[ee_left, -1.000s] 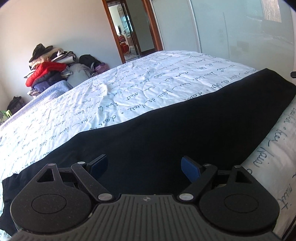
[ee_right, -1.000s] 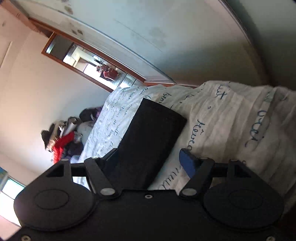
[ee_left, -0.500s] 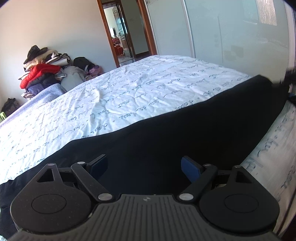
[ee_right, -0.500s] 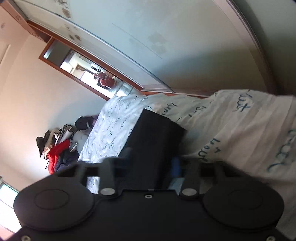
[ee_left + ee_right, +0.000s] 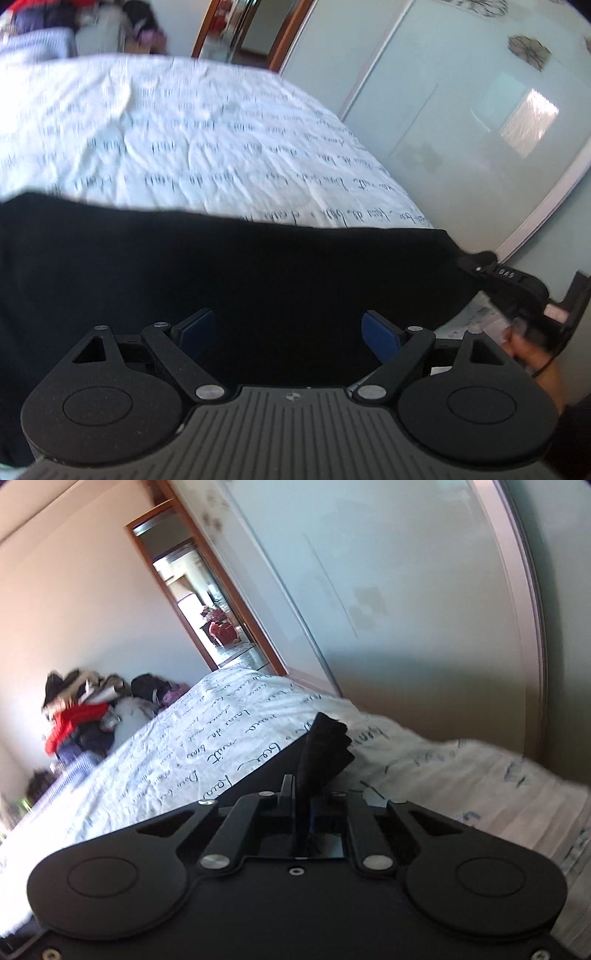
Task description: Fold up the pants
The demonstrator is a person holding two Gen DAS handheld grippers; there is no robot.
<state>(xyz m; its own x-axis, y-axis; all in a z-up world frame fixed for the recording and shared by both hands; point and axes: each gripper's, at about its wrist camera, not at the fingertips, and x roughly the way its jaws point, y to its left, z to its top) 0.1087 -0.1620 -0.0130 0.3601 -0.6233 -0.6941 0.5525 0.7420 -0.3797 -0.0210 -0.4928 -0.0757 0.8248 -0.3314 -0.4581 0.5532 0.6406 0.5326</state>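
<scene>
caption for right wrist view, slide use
Right claw shut on a bunched corner of the black pants lying on the script-print bedspread.

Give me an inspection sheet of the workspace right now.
Surface: white bedspread printed with script, wrinkled.
Job's things: black fabric pants lying flat along the bed's near edge; one end bunched up.
Clutter: pile of clothes with a red jacket against the far wall.
Grippers: left hand-held gripper open over the pants; right hand-held gripper shut on the pants' end, having just closed.
Cables: nothing seen.
Surroundings: frosted sliding wardrobe doors, wood-framed doorway.
</scene>
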